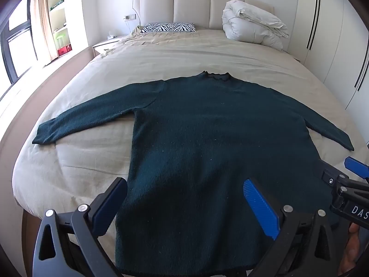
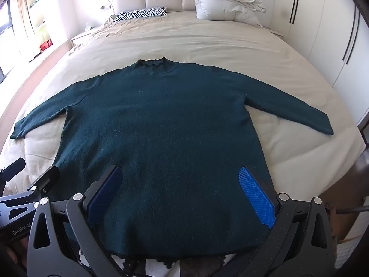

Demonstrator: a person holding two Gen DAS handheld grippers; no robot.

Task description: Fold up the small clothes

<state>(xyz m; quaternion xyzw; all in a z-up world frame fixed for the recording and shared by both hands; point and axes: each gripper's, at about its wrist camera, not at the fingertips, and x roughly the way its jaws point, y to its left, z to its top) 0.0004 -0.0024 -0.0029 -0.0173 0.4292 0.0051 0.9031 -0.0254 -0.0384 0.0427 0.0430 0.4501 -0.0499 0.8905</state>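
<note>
Dark teal knitted long-sleeved sweater (image 1: 207, 138) is seen spread flat on the beige-covered bed (image 1: 143, 53), its long axis running from the near hem away to the frilled collar (image 1: 215, 75), both sleeves stretched outward. Over the hem the left claw (image 1: 184, 205) and the right claw (image 2: 181, 196) are held side by side, each spread wide and pinching nothing, the left nearer the left sleeve. Beyond lie a folded white duvet (image 1: 253, 27), a zebra-striped pillow (image 1: 168, 27) and white wardrobe doors (image 1: 322, 34).
</note>
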